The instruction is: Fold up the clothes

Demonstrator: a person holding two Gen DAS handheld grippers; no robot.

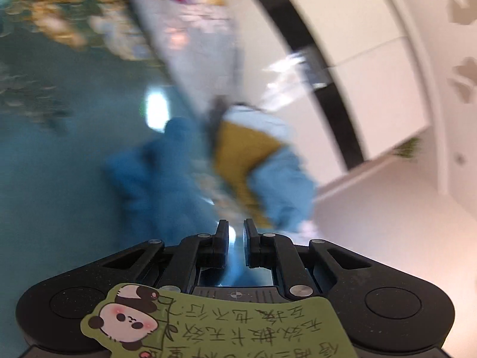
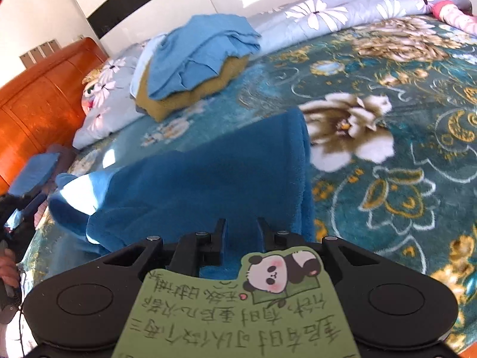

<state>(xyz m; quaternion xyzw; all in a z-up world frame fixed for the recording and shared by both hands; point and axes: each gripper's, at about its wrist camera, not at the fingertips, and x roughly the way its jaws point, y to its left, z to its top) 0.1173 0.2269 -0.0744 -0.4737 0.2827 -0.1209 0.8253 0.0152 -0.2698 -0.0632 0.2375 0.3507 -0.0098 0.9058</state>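
A dark blue fleece garment (image 2: 208, 173) lies partly folded on the teal flowered bedspread (image 2: 387, 119). My right gripper (image 2: 242, 232) is at its near edge, and the fleece fills the gap between its fingers. The left wrist view is blurred by motion. There the same garment (image 1: 149, 173) lies ahead and left of my left gripper (image 1: 236, 229), whose fingers stand almost together with no cloth visibly caught. In the right wrist view the left gripper (image 2: 28, 185) shows at the left edge, beside the garment's far corner.
A stack of folded clothes, light blue over mustard yellow (image 2: 193, 68), sits near the pillows. A grey daisy-print quilt (image 2: 328, 15) runs along the back. An orange wooden headboard (image 2: 35, 104) stands at left, and white cabinets (image 1: 372, 74) beside the bed. A person's hand (image 2: 7, 268) shows at the left edge.
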